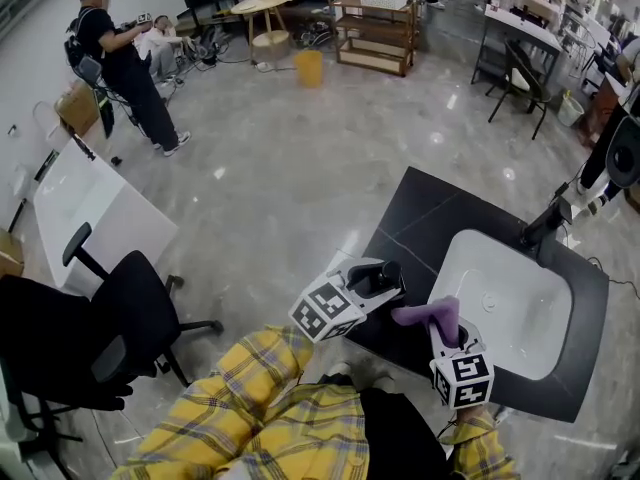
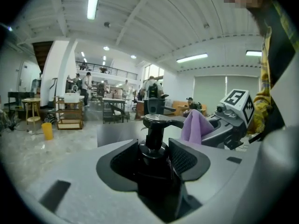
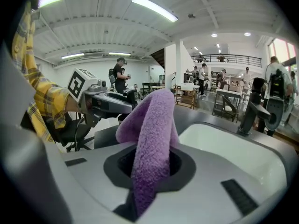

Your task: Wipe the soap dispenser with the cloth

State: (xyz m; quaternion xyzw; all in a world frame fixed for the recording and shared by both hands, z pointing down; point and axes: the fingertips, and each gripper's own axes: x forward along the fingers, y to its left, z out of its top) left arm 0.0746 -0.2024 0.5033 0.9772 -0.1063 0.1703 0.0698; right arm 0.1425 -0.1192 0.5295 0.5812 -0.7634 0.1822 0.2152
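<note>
Office chair (image 1: pixel 120 328): black, at the lower left of the head view, beside a white desk (image 1: pixel 95 213).
Standing person (image 1: pixel 120 68): upper left of the head view, in dark clothes, well apart from the work area.
Yellow bin (image 1: pixel 309 68): on the floor at top centre, just left of a wooden shelf unit (image 1: pixel 375 28).
Plaid sleeves (image 1: pixel 260 388): yellow check, along the bottom edge, leading up to both tools.
Left gripper (image 2: pixel 154 162): its marker cube (image 1: pixel 328 310) sits at lower centre of the head view. The jaws are clamped on the body of the soap dispenser.
Soap dispenser (image 2: pixel 154 141): black, upright, with its pump head and spout above the jaws and the spout pointing to the right of the left gripper view. In the head view it sits at the left gripper's tip, over the near left edge of the counter.
Cloth (image 3: pixel 154 125): purple and fluffy, folded into a loop that stands up out of the right gripper. In the head view it is just right of the dispenser, and whether the two touch cannot be told.
Right gripper (image 3: pixel 149 167): lower right of centre in the head view, jaws closed on the cloth.
Counter (image 1: pixel 430 218): dark slab at the right of the head view.
Sink basin (image 1: pixel 500 303): white, set into the counter, right of both tools.
Faucet (image 1: pixel 545 223): black, at the basin's upper right rim.
</note>
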